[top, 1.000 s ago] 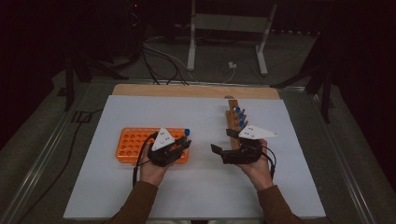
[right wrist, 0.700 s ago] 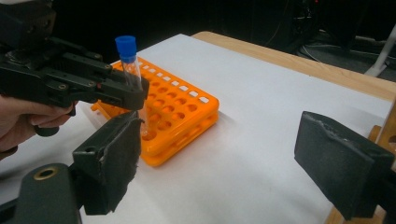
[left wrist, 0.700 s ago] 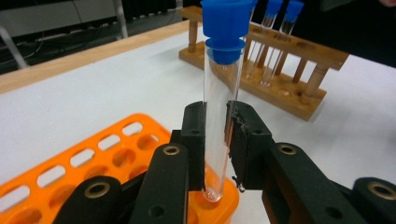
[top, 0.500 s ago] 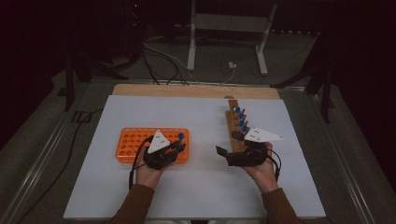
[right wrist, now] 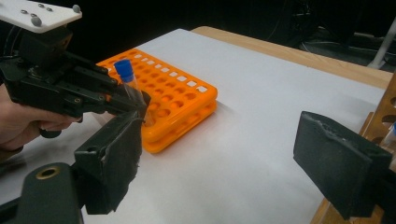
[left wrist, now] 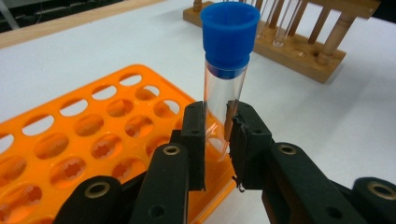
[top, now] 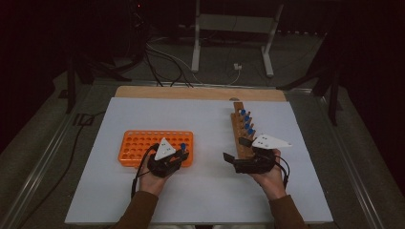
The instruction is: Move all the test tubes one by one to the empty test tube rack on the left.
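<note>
My left gripper (left wrist: pixel 217 126) is shut on a clear tube with a blue cap (left wrist: pixel 227 70), held upright at the near right corner of the orange rack (left wrist: pixel 93 140). From the high view, the tube's cap (top: pixel 182 146) shows just above the rack (top: pixel 138 145) and the left gripper (top: pixel 179 155). My right gripper (top: pixel 237 149) stands open beside the near end of the wooden rack (top: pixel 237 125), nothing between its jaws. From the right gripper view (right wrist: pixel 219 140), the left gripper (right wrist: pixel 135 100) and the tube (right wrist: pixel 125 74) stand at the orange rack (right wrist: pixel 182 93).
Several blue-capped tubes (top: pixel 247 121) stand in the wooden rack, which also shows behind the tube (left wrist: pixel 299 46). A white sheet (top: pixel 205 191) covers the table, with a wooden strip (top: pixel 191 92) along its far edge. Cables and a metal stand lie on the floor beyond.
The left gripper has drawn slightly toward the person and down with the tube, at the orange rack's right end. The right gripper has shifted a little right and nearer.
</note>
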Demonstrator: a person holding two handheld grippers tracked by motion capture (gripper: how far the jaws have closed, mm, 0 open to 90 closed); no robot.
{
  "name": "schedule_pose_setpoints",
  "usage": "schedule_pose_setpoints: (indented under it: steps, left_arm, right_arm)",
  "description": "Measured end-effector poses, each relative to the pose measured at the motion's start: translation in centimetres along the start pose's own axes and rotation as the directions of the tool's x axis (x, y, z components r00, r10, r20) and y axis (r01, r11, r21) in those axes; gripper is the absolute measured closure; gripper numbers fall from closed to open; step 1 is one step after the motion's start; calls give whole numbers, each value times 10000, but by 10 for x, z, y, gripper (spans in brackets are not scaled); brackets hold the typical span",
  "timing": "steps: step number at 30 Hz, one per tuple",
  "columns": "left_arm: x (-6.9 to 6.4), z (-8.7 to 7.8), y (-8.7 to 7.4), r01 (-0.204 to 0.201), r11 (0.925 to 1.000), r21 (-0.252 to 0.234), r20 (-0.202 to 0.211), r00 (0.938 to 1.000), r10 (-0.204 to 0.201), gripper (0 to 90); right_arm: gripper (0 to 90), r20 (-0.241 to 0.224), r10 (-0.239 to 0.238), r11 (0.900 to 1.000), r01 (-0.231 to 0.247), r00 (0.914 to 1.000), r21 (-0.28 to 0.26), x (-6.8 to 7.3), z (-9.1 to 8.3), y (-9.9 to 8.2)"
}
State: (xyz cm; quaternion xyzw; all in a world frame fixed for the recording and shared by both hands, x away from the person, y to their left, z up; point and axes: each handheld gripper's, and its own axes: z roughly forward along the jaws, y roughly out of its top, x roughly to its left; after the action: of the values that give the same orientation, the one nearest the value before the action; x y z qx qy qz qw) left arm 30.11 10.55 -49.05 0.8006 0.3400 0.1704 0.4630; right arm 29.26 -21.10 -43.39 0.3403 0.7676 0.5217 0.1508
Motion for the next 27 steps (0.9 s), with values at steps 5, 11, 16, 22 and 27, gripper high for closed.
schedule_pose_setpoints:
  steps: [5, 11, 16, 22, 27]
  left_arm:
    - [-1, 1, -1, -167, 9998, 92, -43, 9998, 168, 779]
    - [-3, 4, -4, -304, 9992, 272, -132, 9994, 308, 781]
    - [-4, 5, -4, -330, 9991, 256, -184, 9993, 334, 781]
    - [-6, 6, -4, -322, 9991, 263, -256, 9991, 329, 780]
    - [-7, 8, -3, -342, 9991, 239, -342, 9988, 350, 780]
  right_arm:
    - [155, 4, 19, 10000, -19, 10000, 2, 0, 0, -2]
    - [156, 0, -13, 10000, 13, 10000, 40, 1, 1, -3]
    - [156, 35, -29, 10000, 28, 10000, 51, 1, 2, -3]
    - [157, 33, -57, 9999, 56, 10000, 94, 2, 3, -4]
    - [157, 16, -57, 9999, 57, 10000, 125, 3, 5, -4]
